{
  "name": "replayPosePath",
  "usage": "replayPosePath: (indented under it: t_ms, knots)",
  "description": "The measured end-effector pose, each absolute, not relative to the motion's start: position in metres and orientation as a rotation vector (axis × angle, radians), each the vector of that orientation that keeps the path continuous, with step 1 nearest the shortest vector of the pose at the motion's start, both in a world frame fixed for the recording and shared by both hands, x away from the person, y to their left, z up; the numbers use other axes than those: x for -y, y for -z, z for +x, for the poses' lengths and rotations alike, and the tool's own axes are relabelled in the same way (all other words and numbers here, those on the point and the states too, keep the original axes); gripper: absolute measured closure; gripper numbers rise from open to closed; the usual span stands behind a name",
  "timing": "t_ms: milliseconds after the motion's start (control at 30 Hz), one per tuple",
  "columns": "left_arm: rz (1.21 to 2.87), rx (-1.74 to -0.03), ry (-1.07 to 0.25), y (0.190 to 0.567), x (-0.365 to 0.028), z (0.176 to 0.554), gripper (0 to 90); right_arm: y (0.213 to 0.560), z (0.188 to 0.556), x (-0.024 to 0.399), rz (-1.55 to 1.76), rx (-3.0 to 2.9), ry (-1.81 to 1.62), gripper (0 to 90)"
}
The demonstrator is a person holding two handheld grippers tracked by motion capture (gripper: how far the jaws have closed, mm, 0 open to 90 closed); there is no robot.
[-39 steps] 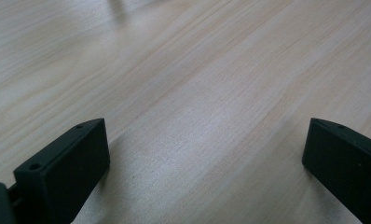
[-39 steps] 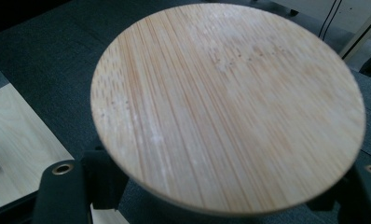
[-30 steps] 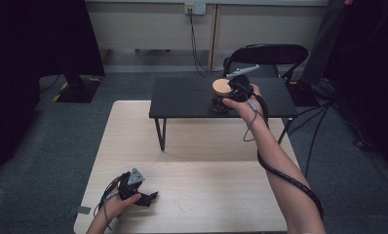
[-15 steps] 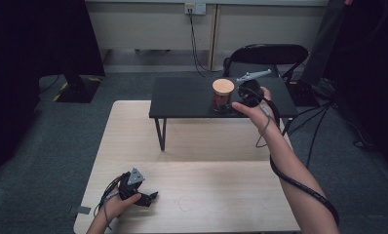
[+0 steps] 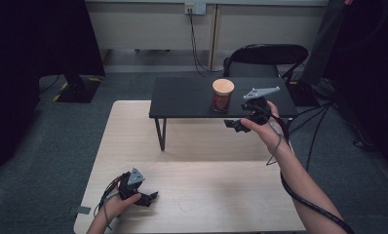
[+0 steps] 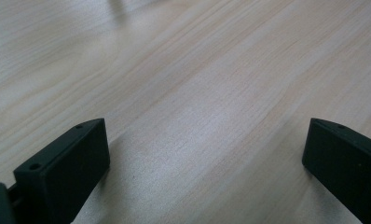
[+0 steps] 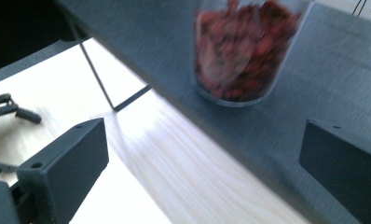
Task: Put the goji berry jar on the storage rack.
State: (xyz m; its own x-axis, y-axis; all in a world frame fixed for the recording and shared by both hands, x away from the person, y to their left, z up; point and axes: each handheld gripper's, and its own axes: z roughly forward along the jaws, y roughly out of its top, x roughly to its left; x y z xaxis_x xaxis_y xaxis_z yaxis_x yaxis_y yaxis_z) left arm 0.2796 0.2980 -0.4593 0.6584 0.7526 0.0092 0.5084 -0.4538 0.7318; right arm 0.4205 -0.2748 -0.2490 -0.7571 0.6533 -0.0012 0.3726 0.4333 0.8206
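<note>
A glass jar of red pieces with a wooden lid stands upright on the low black table. My right gripper hovers just off that table's near edge, to the right of the jar and apart from it. Its jaws have just been opening and stand wide with nothing between them. In the right gripper view the jar sits beyond my right gripper, on the black table. My left gripper rests open on the wooden table. Bare wood lies between the jaws of the left gripper.
The black table stands on thin legs on the wooden table's far half. A black folding chair is behind it. Cables trail on the grey carpet at the right, and a stand base sits at the far left.
My right gripper has let go of the jar, opened, and drawn back to the right and toward me, a little lower. The jar stays where it was. The left gripper has not moved.
</note>
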Motion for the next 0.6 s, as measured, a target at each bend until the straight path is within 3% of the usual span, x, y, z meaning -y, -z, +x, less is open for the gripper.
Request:
replayPosePath:
  t_ms: [600]
  knots:
    - [2.163, -0.966, -0.437, 0.458, -0.298, 0.28, 0.0, 0.283, 0.381, 0.306, 0.845, -2.367, -1.298, 0.0]
